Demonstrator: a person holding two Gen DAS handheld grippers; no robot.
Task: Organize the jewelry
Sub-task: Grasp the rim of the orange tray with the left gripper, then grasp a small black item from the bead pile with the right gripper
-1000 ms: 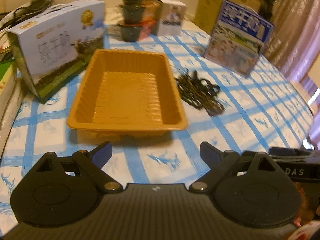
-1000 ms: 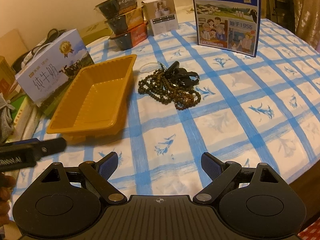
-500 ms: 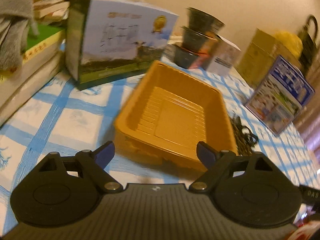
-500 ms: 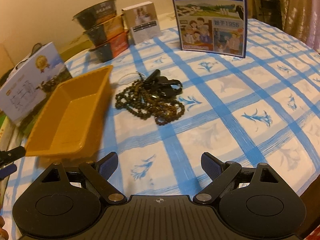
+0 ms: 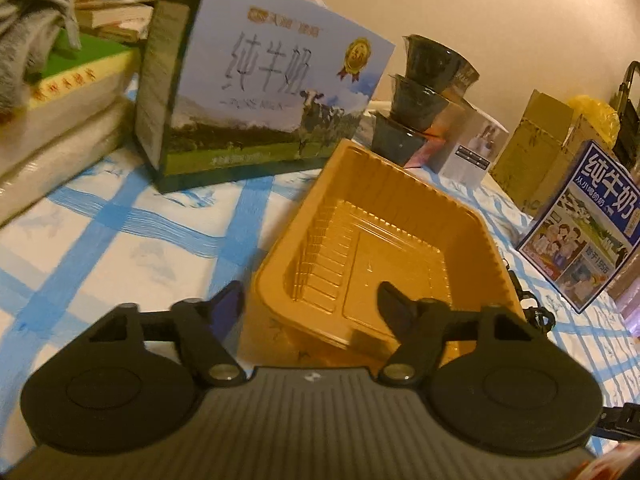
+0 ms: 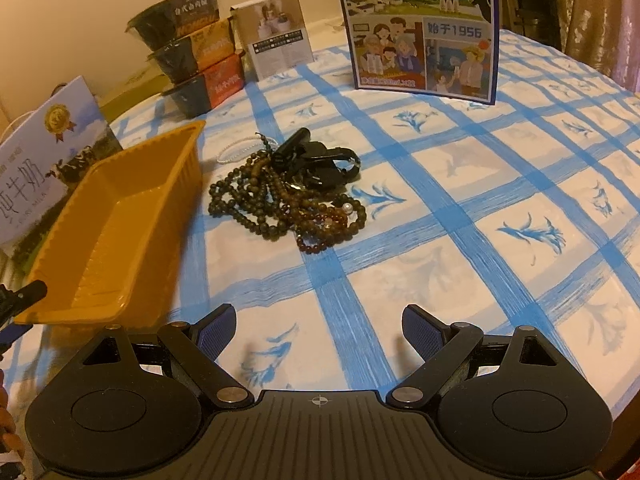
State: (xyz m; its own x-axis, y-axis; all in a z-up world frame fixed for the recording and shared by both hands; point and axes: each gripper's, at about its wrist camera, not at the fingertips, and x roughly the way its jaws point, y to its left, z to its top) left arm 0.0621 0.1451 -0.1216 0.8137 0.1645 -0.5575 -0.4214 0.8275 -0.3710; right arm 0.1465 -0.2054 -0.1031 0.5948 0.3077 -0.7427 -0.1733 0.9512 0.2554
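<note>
An empty orange plastic tray (image 5: 384,248) lies on the blue-checked tablecloth. My left gripper (image 5: 310,306) straddles its near corner, one finger outside the rim and one over the inside. Its jaws are closing and the pads stand apart from the tray wall. The same tray (image 6: 120,220) shows at the left of the right wrist view. A tangled pile of dark wooden and reddish bead strings (image 6: 288,200), with a thin white bracelet and black clips, lies right of it. My right gripper (image 6: 318,326) hovers open and empty, short of the pile.
A milk carton box (image 5: 260,92) stands behind the tray, with wrapped books (image 5: 60,120) to its left. Stacked dark bowls (image 6: 192,60), a small white box (image 6: 276,36) and a blue milk box (image 6: 424,28) line the far side. The table edge (image 6: 624,376) curves at the right.
My left gripper has come down and in to the tray's near corner, rolled, and its jaws have narrowed. My right gripper has sunk and drawn closer to the beads.
</note>
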